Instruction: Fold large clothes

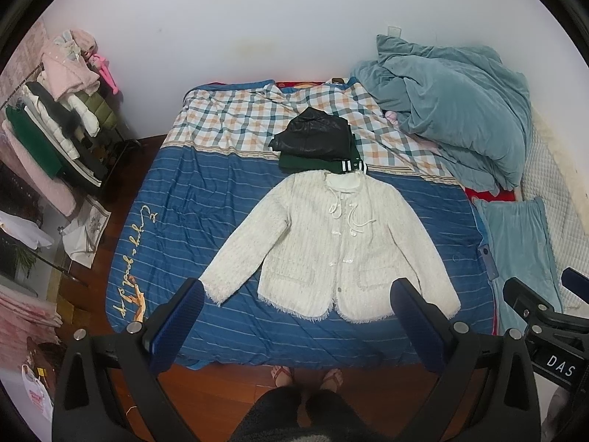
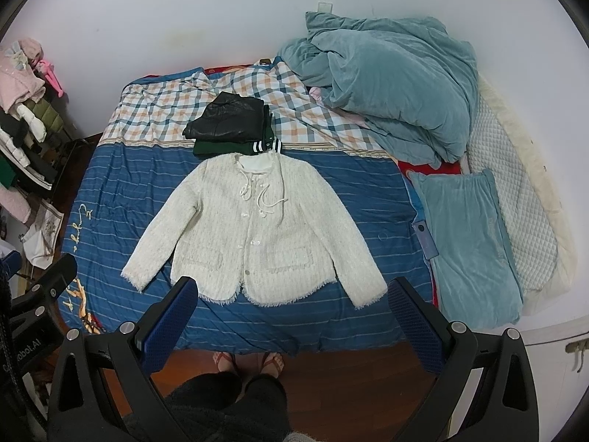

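While both sets of jaws hang spread wide and empty above the bed [image 1: 228,199], white jacket [image 1: 331,243] lying flat just beyond the left gripper [image 1: 298,294] and right gripper [image 2: 292,293], "DAS" label [image 1: 560,360] to the left gripper's right, gold script on the blue sheet unreadable.

- The cream jacket [image 1: 324,250] looks like nubbly woven cloth with frayed fringe edges.
- The black garment [image 1: 313,132] has a leathery sheen.
- The blue bedsheet [image 1: 206,202] is smooth matt cloth.
- The teal quilt [image 1: 452,118] looks velvety.
- The floor [image 1: 235,386] is glossy wood.
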Demonstrator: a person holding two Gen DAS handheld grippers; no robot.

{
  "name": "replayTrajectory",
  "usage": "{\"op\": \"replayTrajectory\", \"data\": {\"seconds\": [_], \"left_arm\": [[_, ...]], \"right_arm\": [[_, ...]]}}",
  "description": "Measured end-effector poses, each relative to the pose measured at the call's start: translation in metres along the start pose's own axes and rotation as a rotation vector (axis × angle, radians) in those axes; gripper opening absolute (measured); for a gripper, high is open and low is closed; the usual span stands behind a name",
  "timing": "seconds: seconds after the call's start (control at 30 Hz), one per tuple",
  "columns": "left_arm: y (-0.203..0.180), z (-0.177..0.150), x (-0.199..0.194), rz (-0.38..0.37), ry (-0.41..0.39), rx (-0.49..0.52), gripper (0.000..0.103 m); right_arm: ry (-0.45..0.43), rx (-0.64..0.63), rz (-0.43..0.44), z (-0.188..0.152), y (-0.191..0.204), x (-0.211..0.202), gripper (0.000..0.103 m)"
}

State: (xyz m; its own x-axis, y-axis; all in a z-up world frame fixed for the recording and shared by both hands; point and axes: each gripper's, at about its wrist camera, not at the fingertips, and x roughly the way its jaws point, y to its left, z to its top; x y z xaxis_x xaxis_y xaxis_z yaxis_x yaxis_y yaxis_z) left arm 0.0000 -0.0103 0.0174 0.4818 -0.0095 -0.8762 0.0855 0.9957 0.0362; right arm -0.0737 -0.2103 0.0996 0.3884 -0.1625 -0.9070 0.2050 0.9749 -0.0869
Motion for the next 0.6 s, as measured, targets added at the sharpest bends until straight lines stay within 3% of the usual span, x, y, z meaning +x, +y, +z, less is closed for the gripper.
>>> {"op": "replayTrajectory", "data": {"seconds": [0.6], "left_arm": [[-0.0002,-0.0002,0.0004,-0.001,-0.003,0.0,0.103]], "right_arm": [[0.002,-0.005,0.007,0.0055,0.0015,-0.0021,0.103]]}}
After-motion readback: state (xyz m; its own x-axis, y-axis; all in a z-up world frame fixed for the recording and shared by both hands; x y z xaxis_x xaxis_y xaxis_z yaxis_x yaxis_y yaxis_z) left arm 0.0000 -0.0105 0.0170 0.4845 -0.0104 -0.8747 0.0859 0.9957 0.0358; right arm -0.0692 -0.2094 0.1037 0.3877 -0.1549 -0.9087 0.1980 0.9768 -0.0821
